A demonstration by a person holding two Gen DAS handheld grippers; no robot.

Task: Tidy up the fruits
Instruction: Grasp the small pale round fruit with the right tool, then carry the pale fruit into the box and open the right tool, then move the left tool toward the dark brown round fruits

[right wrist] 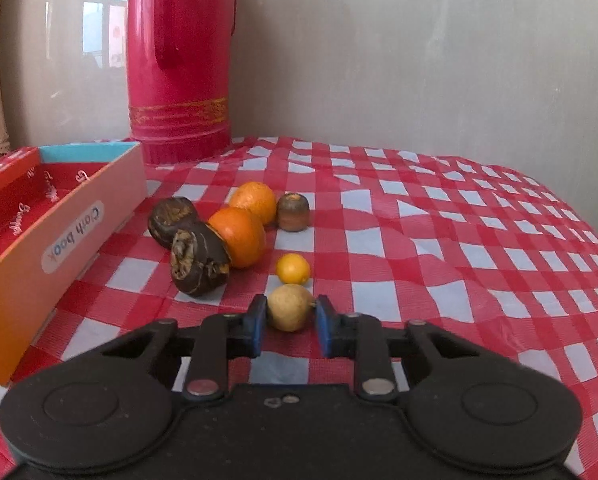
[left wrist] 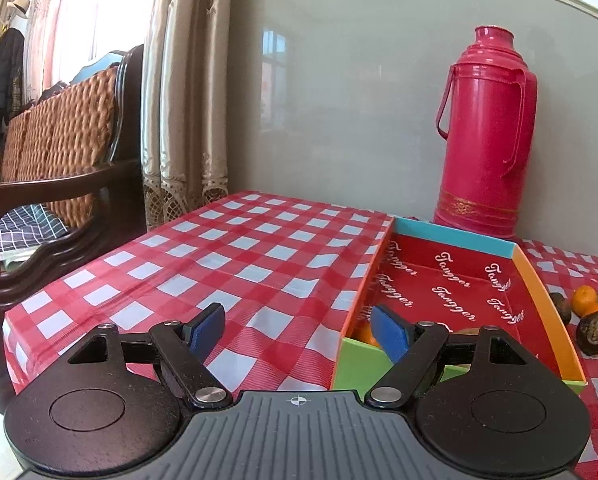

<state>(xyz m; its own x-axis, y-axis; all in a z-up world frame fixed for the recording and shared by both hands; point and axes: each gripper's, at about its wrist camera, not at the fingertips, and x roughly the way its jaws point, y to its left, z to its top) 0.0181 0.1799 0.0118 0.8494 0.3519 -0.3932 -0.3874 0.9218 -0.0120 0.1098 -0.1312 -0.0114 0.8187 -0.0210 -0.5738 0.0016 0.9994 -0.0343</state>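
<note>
Right wrist cam shows my right claw [right wrist: 290, 326] spread w/ the small tan fruit [right wrist: 290, 307] sitting on the surface right btwn its tips, box [right wrist: 75, 220] off to my left, while my left claw [left wrist: 299, 330] hangs spread, holding nothing.

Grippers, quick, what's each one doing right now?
Left gripper: open, holding nothing.
Right gripper: around the tan fruit; grip cannot be told.
</note>
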